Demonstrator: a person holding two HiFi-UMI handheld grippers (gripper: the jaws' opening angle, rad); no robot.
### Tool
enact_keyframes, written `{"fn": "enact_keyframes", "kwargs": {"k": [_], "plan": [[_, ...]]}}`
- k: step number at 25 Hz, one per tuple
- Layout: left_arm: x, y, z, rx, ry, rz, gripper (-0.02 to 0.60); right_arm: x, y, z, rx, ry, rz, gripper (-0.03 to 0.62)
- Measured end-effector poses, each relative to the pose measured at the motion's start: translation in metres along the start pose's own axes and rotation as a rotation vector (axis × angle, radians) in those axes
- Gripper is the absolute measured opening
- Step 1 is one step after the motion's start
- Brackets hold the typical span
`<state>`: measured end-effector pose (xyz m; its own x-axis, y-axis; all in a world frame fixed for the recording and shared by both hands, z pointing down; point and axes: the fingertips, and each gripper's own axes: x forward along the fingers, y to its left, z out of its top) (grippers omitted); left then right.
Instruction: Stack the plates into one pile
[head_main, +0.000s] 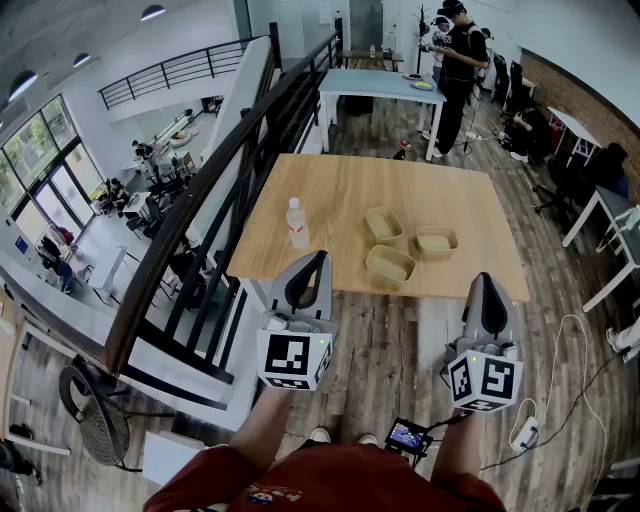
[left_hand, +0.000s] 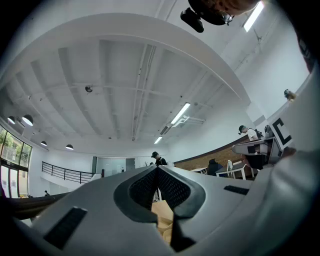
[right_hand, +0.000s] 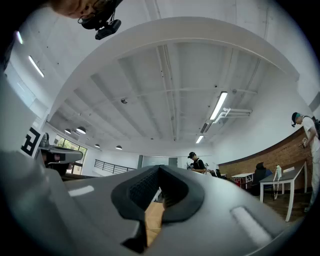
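Three shallow tan square plates lie apart on the wooden table (head_main: 330, 215): one at the back (head_main: 383, 224), one to the right (head_main: 437, 241), one nearest me (head_main: 390, 264). My left gripper (head_main: 321, 257) hangs shut and empty in front of the table's near edge, tilted a little upward. My right gripper (head_main: 485, 279) is likewise shut and empty, just short of the table's near right edge. In the left gripper view the gripper (left_hand: 157, 168) has its jaws together, with a sliver of table and plates below. The right gripper view shows the gripper (right_hand: 160, 169) closed too.
A clear plastic bottle (head_main: 297, 222) with a red label stands on the table's left part. A black stair railing (head_main: 215, 190) runs along the left. A person (head_main: 455, 70) stands by a pale blue table (head_main: 380, 88) behind. Cables lie on the wood floor at right.
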<state>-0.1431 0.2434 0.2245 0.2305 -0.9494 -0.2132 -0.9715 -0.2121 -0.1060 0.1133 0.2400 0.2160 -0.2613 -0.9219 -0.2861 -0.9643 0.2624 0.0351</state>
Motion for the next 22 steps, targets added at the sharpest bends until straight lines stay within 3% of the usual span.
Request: {"fn": "enact_keyframes", "kwargs": {"k": [10,22], "plan": [[0.011,-0.014,0.003,0.032,0.008,0.001,0.006,0.004,-0.014,-0.006,0.003,0.0,0.004,0.01],[0.02,-0.068,-0.006,0.021,0.029,-0.024,0.006,-0.012,-0.062,-0.018,0.067,-0.009,0.013,0.009]]}}
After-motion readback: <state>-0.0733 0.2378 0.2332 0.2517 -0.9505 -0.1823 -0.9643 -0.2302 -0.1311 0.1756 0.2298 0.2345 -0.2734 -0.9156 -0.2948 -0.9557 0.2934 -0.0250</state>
